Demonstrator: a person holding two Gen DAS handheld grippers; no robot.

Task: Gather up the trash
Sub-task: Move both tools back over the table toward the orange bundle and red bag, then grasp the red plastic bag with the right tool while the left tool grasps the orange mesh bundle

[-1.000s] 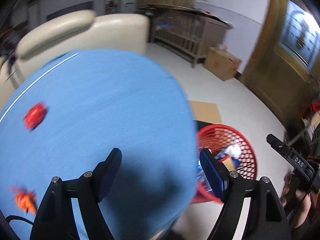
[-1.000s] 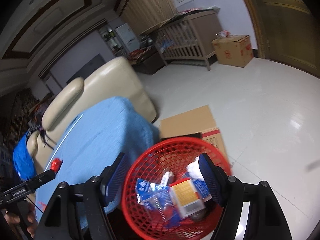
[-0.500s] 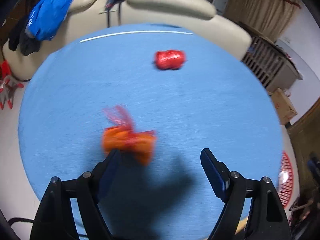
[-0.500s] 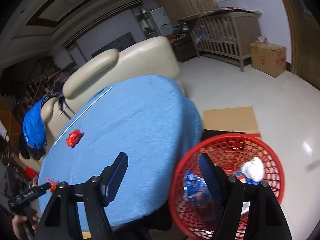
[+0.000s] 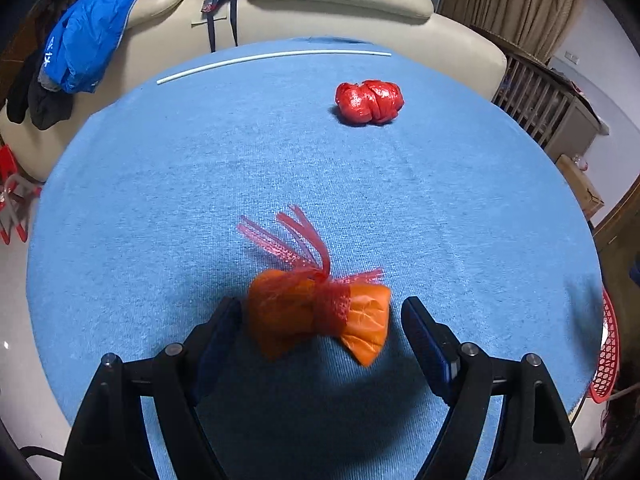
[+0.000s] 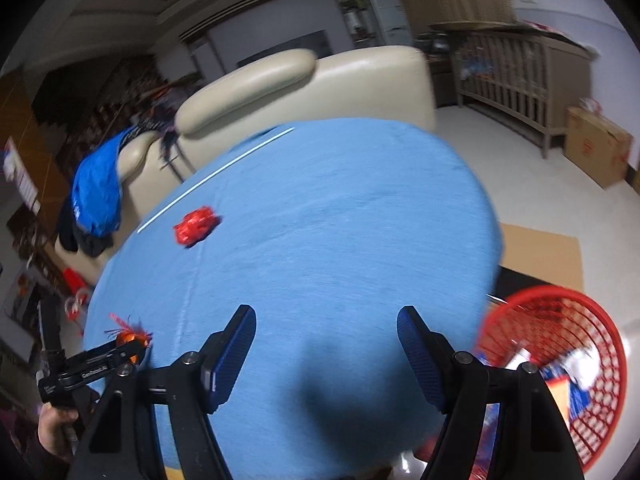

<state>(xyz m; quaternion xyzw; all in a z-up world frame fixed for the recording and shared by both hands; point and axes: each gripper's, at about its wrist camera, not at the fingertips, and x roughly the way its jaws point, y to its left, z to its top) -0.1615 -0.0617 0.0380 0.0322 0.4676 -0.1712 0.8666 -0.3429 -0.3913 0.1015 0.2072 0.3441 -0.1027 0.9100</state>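
Lying between the spread fingers of the left hand-held gripper [image 5: 322, 322] is an orange net bundle [image 5: 318, 312]; the right hand-held gripper [image 6: 326, 346] is open, holding nothing, above the bench [image 6: 340, 208].

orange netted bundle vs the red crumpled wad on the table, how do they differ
The orange netted bundle sits between the open left gripper fingers; the red crumpled wad lies far across the blue tablecloth. The bundle is wrapped in pink mesh with loose strands; the wad is glossy, bare and compact. Both rest on the cloth, ungrasped.
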